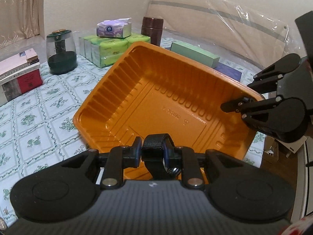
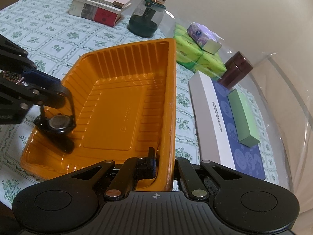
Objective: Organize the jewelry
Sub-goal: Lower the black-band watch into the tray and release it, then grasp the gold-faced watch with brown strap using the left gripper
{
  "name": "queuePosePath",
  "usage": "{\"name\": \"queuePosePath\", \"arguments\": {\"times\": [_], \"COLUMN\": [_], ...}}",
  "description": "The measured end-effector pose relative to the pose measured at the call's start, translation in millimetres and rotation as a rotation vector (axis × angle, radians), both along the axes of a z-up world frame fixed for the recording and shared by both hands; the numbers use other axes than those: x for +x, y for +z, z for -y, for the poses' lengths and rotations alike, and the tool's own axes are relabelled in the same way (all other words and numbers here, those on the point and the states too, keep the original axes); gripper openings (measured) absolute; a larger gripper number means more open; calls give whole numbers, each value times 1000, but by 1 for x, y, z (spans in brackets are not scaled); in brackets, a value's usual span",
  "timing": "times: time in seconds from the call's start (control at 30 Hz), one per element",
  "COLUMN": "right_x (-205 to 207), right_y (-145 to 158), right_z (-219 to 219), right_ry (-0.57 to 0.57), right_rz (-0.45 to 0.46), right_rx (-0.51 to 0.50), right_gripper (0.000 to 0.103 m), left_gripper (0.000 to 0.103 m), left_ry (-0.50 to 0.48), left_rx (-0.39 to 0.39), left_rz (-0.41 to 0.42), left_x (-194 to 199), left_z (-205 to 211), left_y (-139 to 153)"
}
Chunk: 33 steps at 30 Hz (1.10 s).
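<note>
An orange plastic tray (image 1: 137,90) lies tilted on the flowered tablecloth, and its ribbed floor (image 2: 117,107) is bare. My left gripper (image 1: 153,149) is shut on the strap of a black wristwatch (image 1: 154,146) at the tray's near corner. In the right wrist view the watch (image 2: 58,122) hangs face up from the left gripper (image 2: 60,94), just above the tray's floor. My right gripper (image 2: 166,166) is shut on the tray's side wall, one finger inside and one outside. In the left wrist view the right gripper (image 1: 234,105) pinches the tray's right corner.
At the back stand stacked books (image 1: 19,72), a dark green glass jar (image 1: 61,52), green tissue packs (image 1: 109,49) and a brown canister (image 1: 151,30). A green box (image 2: 243,115) lies on a flat white and blue box (image 2: 215,117). A clear plastic sheet (image 1: 234,29) stands behind.
</note>
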State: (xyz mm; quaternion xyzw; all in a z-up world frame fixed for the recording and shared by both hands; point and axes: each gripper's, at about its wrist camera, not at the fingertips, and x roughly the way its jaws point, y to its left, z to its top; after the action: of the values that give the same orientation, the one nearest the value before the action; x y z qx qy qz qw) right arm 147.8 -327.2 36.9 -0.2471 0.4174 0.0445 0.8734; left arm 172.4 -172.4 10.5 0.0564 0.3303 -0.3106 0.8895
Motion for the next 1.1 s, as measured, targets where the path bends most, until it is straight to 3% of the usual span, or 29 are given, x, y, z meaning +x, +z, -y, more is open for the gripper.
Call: {"name": "queuePosePath", "arguments": {"times": [0.13,0.23,0.3,0.53,0.83,1.0,1.1], "right_x": [0,0,0,-1,-1,-2,-2], "right_y": [-1,-1,-1,0,-1,-2,-2], "right_z": [1,1,1,0,0,-1,-2], "right_ry": [-4,-7,-9,-12,-12,-15,-15], "right_rz": [-1,-5,0,5,8,6,5], "right_rx": [5,12,11,13,5,-1,-7], "right_gripper": [3,3,3,3,3,3,3], "left_gripper": [21,35,35,35,35,36,36], "left_ry": [-3,20,47,246,537,653,671], "left_rx": [7,-20,-29,-33,89,130,125], "left_rz": [0,10,26,57,47,22,9], "left_x": [6,10,10,-2,-52,-75,-80], "left_z": [8,1,-11,-102,-227,-269,-280], "left_y": [-2,4,9,20,-3,-21,-29]}}
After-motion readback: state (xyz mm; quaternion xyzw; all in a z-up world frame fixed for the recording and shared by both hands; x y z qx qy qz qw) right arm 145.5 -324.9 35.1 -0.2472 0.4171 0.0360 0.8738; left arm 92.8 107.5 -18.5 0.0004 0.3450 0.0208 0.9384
